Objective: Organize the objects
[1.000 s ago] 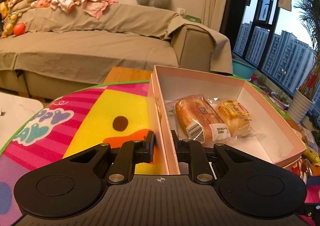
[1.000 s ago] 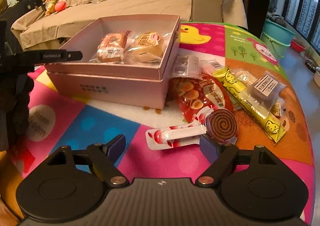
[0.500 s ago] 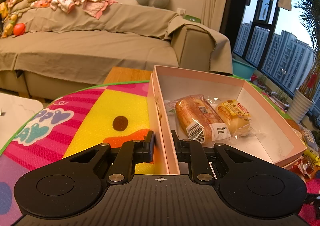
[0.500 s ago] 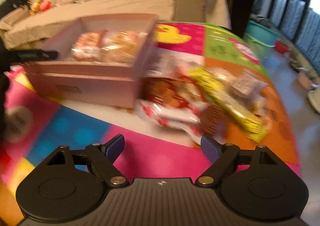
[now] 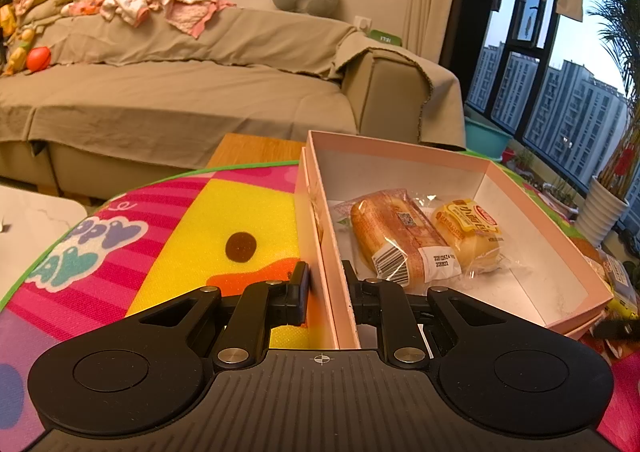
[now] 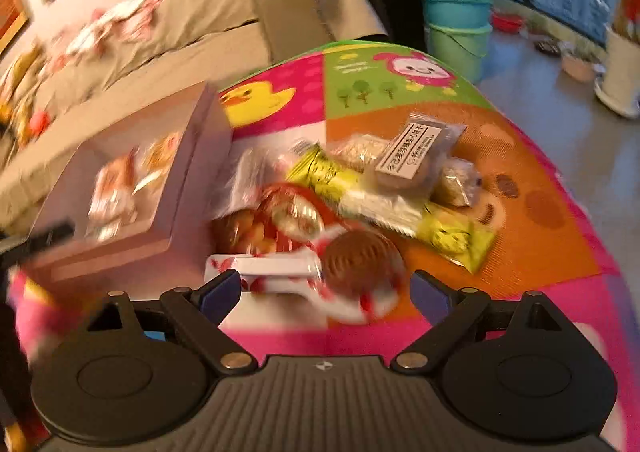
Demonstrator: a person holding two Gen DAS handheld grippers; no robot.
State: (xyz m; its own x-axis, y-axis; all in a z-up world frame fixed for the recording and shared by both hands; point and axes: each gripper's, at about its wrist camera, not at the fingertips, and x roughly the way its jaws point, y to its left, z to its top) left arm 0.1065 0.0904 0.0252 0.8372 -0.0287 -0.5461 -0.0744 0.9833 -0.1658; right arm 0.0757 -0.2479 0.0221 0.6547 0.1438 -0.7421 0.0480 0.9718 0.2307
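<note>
My left gripper [image 5: 325, 284] is shut on the near wall of the pink box [image 5: 516, 188]. Inside the box lie a wrapped bread roll [image 5: 394, 234] and a yellow wrapped bun [image 5: 470, 234]. In the blurred right wrist view the pink box [image 6: 192, 140] sits at the left, with a pile of snack packets beside it. My right gripper [image 6: 326, 290] is open just in front of a wrapped brown spiral lollipop [image 6: 356, 262]. Behind it lie a red snack bag [image 6: 280, 220], a yellow packet [image 6: 448, 232] and a clear labelled packet [image 6: 416, 148].
Everything rests on a colourful play mat [image 5: 168, 236] that shows in the right wrist view [image 6: 532, 244] too. A beige sofa [image 5: 180, 100] stands behind, with clothes on its back. Green and teal buckets [image 6: 456, 36] stand on the floor beyond the mat. Windows are at the right.
My right gripper has swung right and moved forward, so the lollipop now lies between its open fingers. The left gripper has not moved and still grips the box wall.
</note>
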